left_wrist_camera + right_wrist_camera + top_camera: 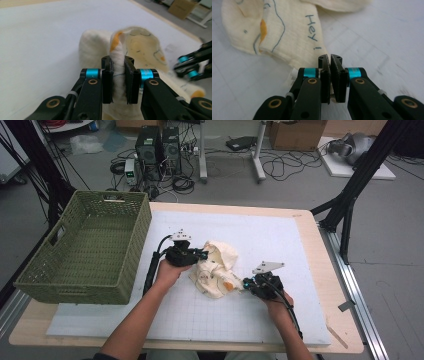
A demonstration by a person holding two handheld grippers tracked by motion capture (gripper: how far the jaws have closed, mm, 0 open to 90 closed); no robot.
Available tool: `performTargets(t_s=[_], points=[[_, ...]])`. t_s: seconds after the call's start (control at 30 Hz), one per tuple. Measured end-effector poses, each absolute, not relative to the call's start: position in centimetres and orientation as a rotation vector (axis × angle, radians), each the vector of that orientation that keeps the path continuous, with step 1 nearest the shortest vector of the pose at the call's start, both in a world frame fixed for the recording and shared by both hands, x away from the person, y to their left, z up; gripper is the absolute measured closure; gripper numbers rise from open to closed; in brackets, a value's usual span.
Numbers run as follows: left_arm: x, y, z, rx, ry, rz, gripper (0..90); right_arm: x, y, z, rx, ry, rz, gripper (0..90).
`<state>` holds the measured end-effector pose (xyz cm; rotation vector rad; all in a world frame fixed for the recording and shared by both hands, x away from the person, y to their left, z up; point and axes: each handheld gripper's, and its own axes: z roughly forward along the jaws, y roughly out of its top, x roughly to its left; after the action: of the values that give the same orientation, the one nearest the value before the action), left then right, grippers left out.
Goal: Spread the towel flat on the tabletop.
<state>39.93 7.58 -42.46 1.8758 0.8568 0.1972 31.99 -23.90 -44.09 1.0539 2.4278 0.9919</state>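
Cream cloth (216, 268) lies bunched, folds hidden, both claws (117, 82) (331, 80) clamped on its edges.

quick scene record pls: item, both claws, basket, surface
item: cream printed cloth, crumpled, on the mat
left claw: shut on a bunched fold of the cloth
right claw: shut on the cloth's edge, near the "Hey!" print
basket: green woven basket, at the table's left edge, nothing seen inside
surface: white grid mat on a wooden table
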Motion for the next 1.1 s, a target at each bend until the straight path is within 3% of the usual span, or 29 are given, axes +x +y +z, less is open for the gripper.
performTargets(t_s=[0.43, 0.53, 0.6, 0.67, 0.77, 0.87, 1.1], points=[[37.9, 10.2, -42.8, 1.937, 0.957, 0.337, 78.2, 27.1, -29.2, -42.9, 1.111, 2.367, 0.832, 85.6], [37.4, 10.7, -42.9, 1.945, 0.978, 0.355, 72.0, 26.1, -29.9, -42.7, 1.118, 2.345, 0.845, 84.8], [37.0, 11.0, -42.8, 1.929, 0.994, 0.372, 58.3, 25.8, -30.2, -42.4, 1.132, 2.325, 0.88, 79.0], [36.5, 11.2, -42.3, 1.912, 0.98, 0.403, 47.3, 25.7, -30.4, -42.1, 1.121, 2.278, 0.951, 61.7], [35.9, 11.3, -41.3, 1.859, 0.931, 0.452, 42.0, 25.7, -30.7, -41.9, 1.14, 2.192, 1.064, 44.0], [35.6, 11.1, -40.4, 1.825, 0.895, 0.464, 41.8, 25.9, -30.9, -41.9, 1.151, 2.146, 1.126, 33.7], [35.6, 7.6, -39.5, 1.88, 0.746, 0.392, 41.9, 26.4, -31.4, -42.3, 1.175, 2.118, 1.172, 28.9]])
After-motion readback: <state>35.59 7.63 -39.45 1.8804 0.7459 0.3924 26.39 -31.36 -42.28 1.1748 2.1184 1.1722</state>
